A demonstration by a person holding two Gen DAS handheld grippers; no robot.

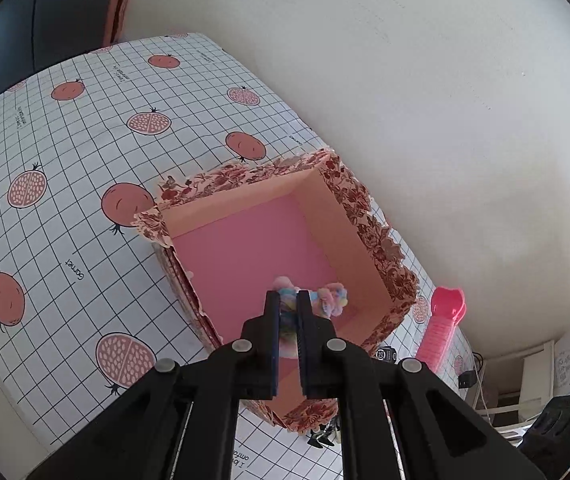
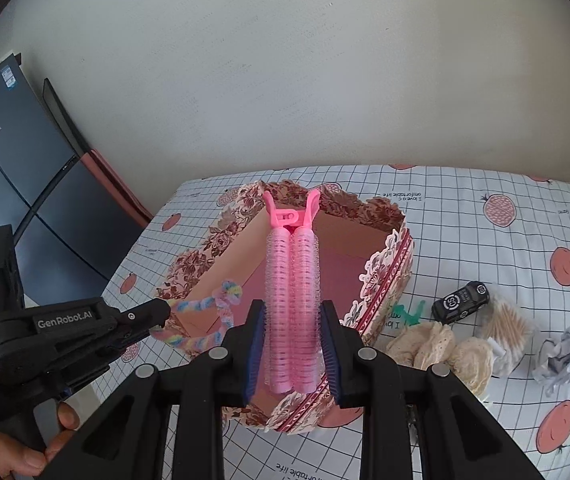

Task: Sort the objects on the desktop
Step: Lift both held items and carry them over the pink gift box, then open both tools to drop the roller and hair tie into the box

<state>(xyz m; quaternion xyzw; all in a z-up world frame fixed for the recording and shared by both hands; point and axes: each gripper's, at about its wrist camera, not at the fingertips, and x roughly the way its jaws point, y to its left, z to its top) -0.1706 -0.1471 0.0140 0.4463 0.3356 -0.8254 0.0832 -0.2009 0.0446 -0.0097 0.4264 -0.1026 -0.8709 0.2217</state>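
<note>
A floral box (image 1: 369, 216) (image 2: 385, 268) with a pink inside stands open on the table. My left gripper (image 1: 287, 300) (image 2: 167, 312) is shut on a pastel fuzzy hair tie (image 1: 329, 296) (image 2: 205, 304), which hangs over the box's near corner. My right gripper (image 2: 292, 320) is shut on a pink hair roller clip (image 2: 291, 280) (image 1: 443, 320); the clip points forward above the box, its clip end toward the far wall.
Right of the box lie a black toy car (image 2: 461, 302), a bag of cotton swabs (image 2: 505, 324), round beige pads (image 2: 441, 346) and crumpled paper (image 2: 565, 352). The pomegranate-print tablecloth (image 1: 65, 240) covers the table against a white wall. A person's hand (image 2: 25, 452) holds the left gripper.
</note>
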